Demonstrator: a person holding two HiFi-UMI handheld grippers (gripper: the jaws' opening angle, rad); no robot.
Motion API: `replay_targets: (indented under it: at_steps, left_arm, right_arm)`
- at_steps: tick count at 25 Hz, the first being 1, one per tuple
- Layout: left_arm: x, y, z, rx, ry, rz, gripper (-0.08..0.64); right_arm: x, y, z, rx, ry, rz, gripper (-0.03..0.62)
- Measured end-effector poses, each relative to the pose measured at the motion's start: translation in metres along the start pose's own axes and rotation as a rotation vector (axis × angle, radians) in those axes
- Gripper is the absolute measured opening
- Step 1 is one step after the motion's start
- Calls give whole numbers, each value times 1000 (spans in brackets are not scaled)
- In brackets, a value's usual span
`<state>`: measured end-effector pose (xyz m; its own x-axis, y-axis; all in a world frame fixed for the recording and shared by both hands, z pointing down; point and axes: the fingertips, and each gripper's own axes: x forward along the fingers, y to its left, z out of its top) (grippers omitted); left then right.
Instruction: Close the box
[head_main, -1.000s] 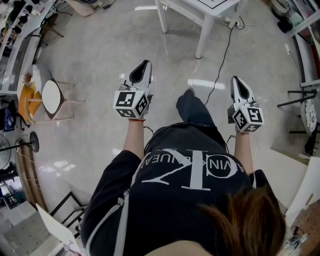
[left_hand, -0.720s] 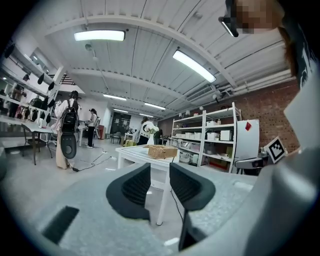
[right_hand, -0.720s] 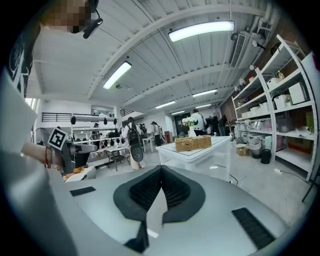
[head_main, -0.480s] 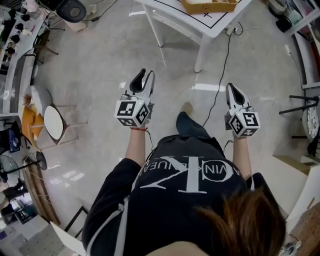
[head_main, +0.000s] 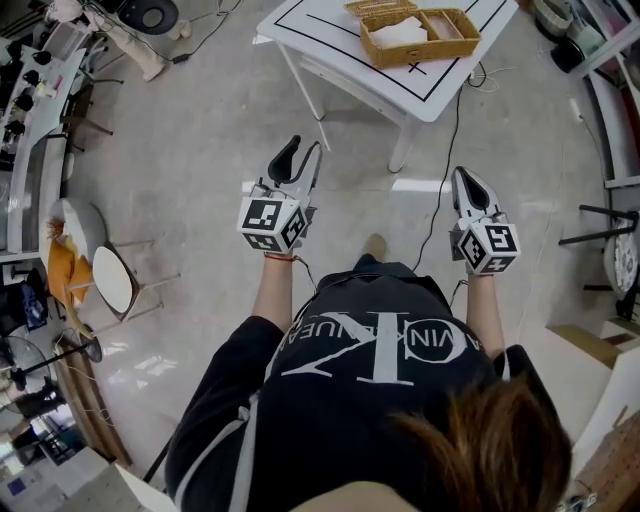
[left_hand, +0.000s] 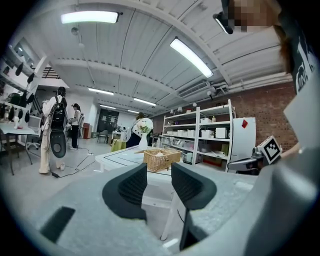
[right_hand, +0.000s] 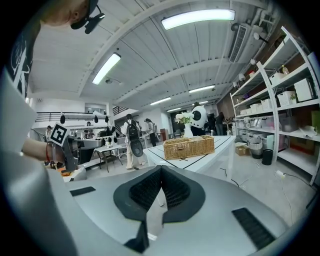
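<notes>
Our head camera looked steeply down past our torso (head_main: 370, 400). The cameras on our left gripper (left_hand: 159, 172) and right gripper (right_hand: 161, 172) sat close behind their jaws, facing level across the room; all three views shared the distant wicker box (head_main: 412, 30) on the white table (head_main: 320, 50).

box (head_main: 412, 30) on table (head_main: 335, 55) | table ahead of person (head_main: 370, 400) | chair (head_main: 110, 280) left of person, well apart from table

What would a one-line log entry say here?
left gripper: opening, empty | right gripper: shut, empty | box: on table, untouched
</notes>
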<state>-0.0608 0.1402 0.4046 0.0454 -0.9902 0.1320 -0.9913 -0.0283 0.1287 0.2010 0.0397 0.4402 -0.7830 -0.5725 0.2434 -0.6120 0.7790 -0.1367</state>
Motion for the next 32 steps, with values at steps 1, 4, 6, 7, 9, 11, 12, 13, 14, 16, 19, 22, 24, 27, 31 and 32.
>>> replay_targets:
  at_steps: [1, 4, 6, 7, 9, 11, 12, 13, 14, 16, 19, 22, 24, 27, 31, 32]
  left_arm:
    - [8, 3, 1, -3, -2, -5, 149]
    - [25, 13, 6, -11, -2, -9, 149]
    - [32, 16, 7, -13, 5, -12, 149]
    - [36, 17, 6, -12, 10, -13, 149]
    - [44, 18, 4, -12, 22, -16, 149]
    - [50, 17, 0, -13, 38, -25, 149]
    - [53, 16, -2, -13, 47, -31, 150]
    - [58, 16, -4, -14, 54, -37, 150]
    - [63, 17, -5, -19, 57, -41, 150]
    - [75, 20, -3, -41, 55, -49, 150]
    - [97, 27, -1, -74, 68, -54, 150]
    - [131, 37, 1, -71, 99, -61, 150]
    - [156, 44, 9, -68, 105, -83, 150]
    - [189, 56, 21, -66, 109, -114, 153]
    - [230, 68, 22, -93, 147, -156, 155]
    - [240, 73, 22, -100, 155, -165, 155]
  right_arm:
    - [8, -5, 3, 0, 0, -2, -2]
    - [26, -10, 11, -6, 2, 4, -2]
    - [34, -11, 15, -11, 5, 12, -2]
    - [38, -12, 16, -11, 5, 16, -2]
    - [45, -14, 17, -10, 6, 23, -2]
    - [48, -13, 15, -8, 9, 27, -2]
    - [49, -14, 13, -5, 10, 27, -2]
    - [50, -15, 13, -2, 10, 26, -2]
    - [53, -17, 12, 1, 8, 24, -2]
    - [57, -21, 13, 4, 6, 20, -2]
    - [63, -30, 16, 9, 1, -3, -2]
    - [77, -47, 22, 8, -4, -47, -2]
    - [91, -56, 28, 11, -3, -69, -2]
    - [115, -65, 37, 18, -4, -86, -2]
    - [141, -78, 41, 40, 5, -117, -2]
    - [149, -81, 41, 45, 10, -123, -2]
